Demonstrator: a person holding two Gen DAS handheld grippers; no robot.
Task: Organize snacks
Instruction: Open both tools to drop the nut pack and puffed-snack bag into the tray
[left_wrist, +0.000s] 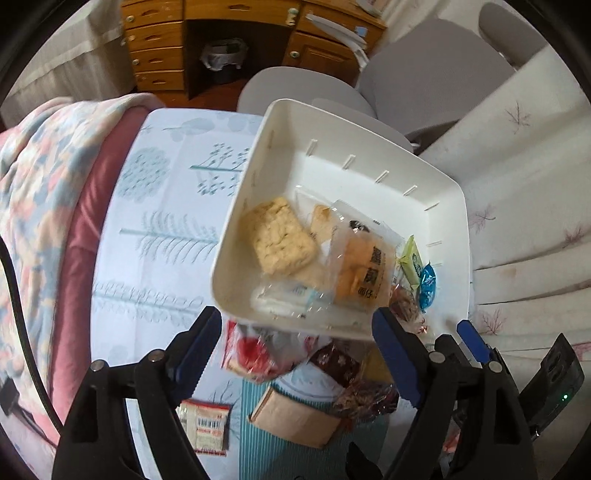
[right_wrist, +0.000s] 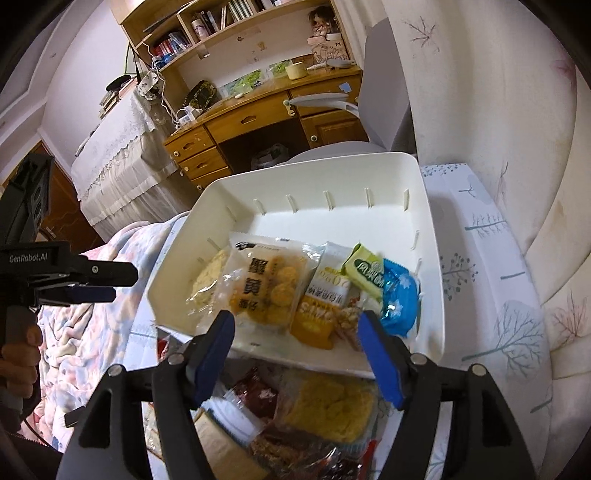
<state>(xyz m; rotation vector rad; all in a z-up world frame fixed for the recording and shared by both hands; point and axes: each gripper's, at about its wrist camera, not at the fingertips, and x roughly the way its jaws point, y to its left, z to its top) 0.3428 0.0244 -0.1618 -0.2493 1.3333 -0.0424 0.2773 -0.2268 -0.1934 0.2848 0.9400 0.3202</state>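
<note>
A white plastic bin (left_wrist: 354, 162) (right_wrist: 332, 177) stands on the patterned table and holds several wrapped snacks: a pale cracker pack (left_wrist: 280, 236), an orange puff pack (left_wrist: 364, 273) (right_wrist: 266, 288), a green pack (right_wrist: 364, 271) and a blue pack (left_wrist: 428, 286) (right_wrist: 400, 301). More snacks lie in a pile (left_wrist: 314, 369) (right_wrist: 314, 410) on the table in front of the bin. My left gripper (left_wrist: 299, 354) is open and empty above that pile. My right gripper (right_wrist: 295, 350) is open and empty over the bin's near rim.
A small red-and-white packet (left_wrist: 207, 424) lies on the table at lower left. A pink floral blanket (left_wrist: 40, 206) covers the bed to the left. A grey chair (left_wrist: 424, 81) and a wooden desk (right_wrist: 258, 114) stand beyond the table. A white quilted cover (right_wrist: 517, 147) is on the right.
</note>
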